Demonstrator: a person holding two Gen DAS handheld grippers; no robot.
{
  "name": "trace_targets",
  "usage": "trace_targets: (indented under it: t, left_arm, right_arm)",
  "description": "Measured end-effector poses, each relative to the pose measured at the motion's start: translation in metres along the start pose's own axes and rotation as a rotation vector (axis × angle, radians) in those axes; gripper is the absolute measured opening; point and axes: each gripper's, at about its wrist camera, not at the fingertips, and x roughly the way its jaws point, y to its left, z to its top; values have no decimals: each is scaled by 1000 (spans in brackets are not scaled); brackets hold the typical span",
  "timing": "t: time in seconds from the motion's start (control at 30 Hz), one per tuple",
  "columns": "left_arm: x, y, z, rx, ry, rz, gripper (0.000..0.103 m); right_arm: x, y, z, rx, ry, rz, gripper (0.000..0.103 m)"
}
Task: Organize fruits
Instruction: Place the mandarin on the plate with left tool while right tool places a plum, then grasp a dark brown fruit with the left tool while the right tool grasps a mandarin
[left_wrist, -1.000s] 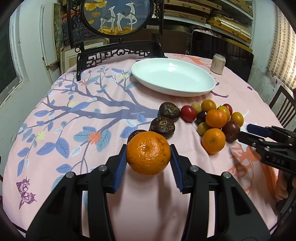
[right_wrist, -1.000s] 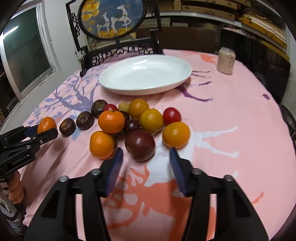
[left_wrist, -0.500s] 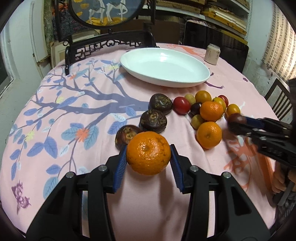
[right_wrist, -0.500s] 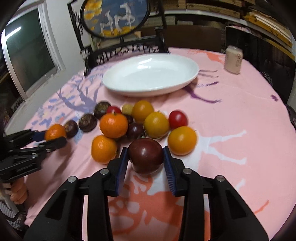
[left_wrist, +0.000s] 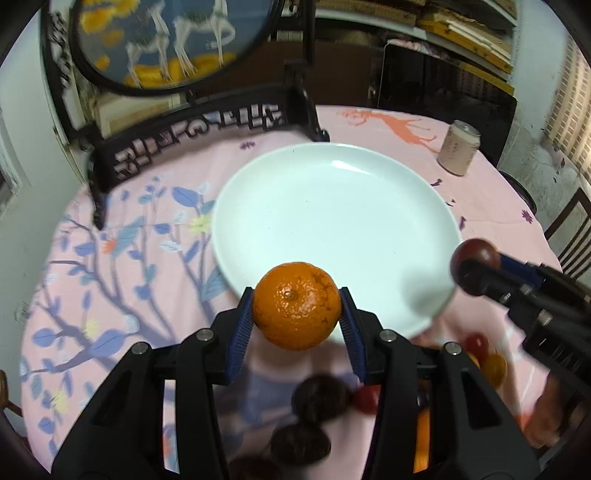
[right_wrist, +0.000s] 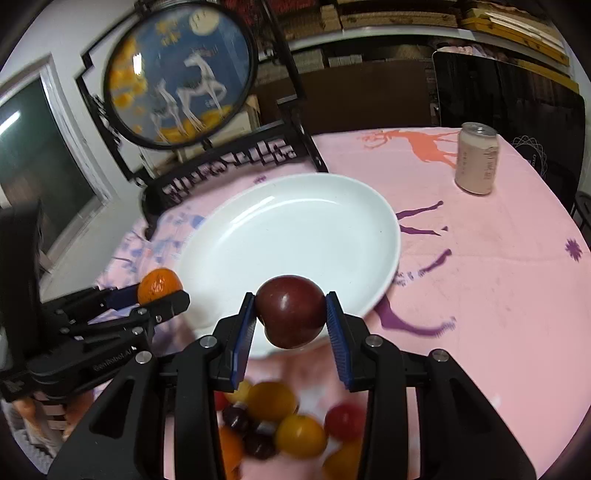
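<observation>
My left gripper is shut on an orange mandarin and holds it in the air at the near rim of the white plate. My right gripper is shut on a dark red plum, also raised at the plate's near rim. The plum shows at the right of the left wrist view. The mandarin shows at the left of the right wrist view. The plate holds nothing. Several loose fruits lie on the cloth below the grippers.
A pale drink can stands at the back right of the pink tablecloth. A black carved stand with a round painted screen stands behind the plate. Dark wrinkled fruits lie under the left gripper.
Both grippers have lifted and moved forward from the fruit pile to the plate's near rim. The right gripper closed on the plum a second ago and now carries it.
</observation>
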Motion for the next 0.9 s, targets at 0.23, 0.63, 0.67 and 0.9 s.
trace_targets:
  t: [0.23,0.63,0.67,0.9]
  left_arm:
    - [25,-2,0,-1,26,-38,54]
    - [-35,23,-26,-21,-107,17,63]
    - [-40,28,-33,-29,-114,28,63]
    - [-64,50,-105,-30,-95,69,63]
  right_arm:
    - [18,-9,1,-39,-20,-26,47]
    - [-37,-9,-18,-9,-124,2,59]
    - [-44,-9,-24,-9,-135,-1,59]
    - [-82,-20,-75,60,-157,13,59]
